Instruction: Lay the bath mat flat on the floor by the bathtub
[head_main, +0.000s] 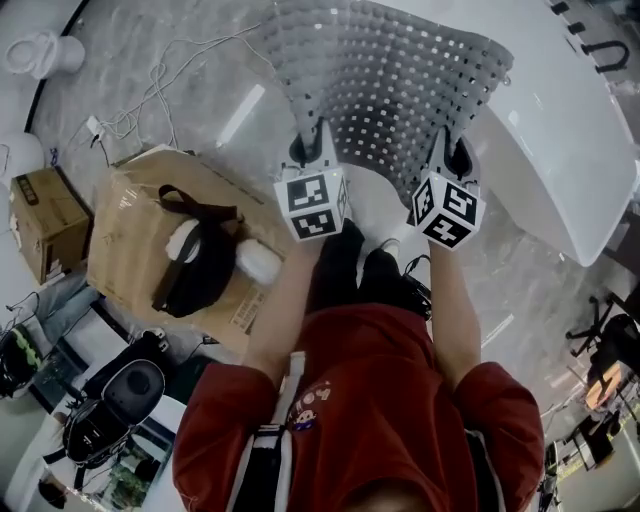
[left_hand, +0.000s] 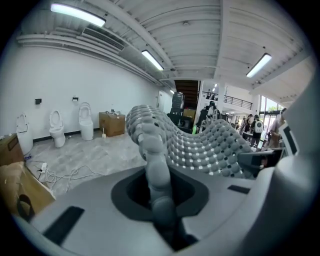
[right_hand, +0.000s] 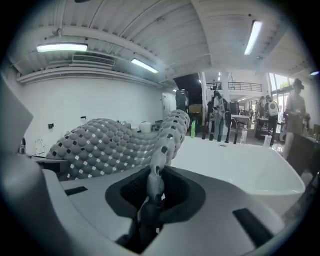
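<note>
Grey pebbled mat (head_main: 390, 80), perforated and sagging, extends away from the person. Left tool (head_main: 305, 150) and right tool (head_main: 457, 152) clamp its near edge.

We record: one large cardboard box (head_main: 125, 205), with a black bag (head_main: 195, 270) and a white roll (head_main: 258, 262) lying on it; a smaller cardboard box (head_main: 45, 215) beside it; white cables (head_main: 165, 85) trailing loose; toilets (left_hand: 56, 127) against the wall (left_hand: 75, 75); a green bottle (right_hand: 193, 130); an office chair (head_main: 600, 325); people (right_hand: 218, 115) standing well behind.
</note>
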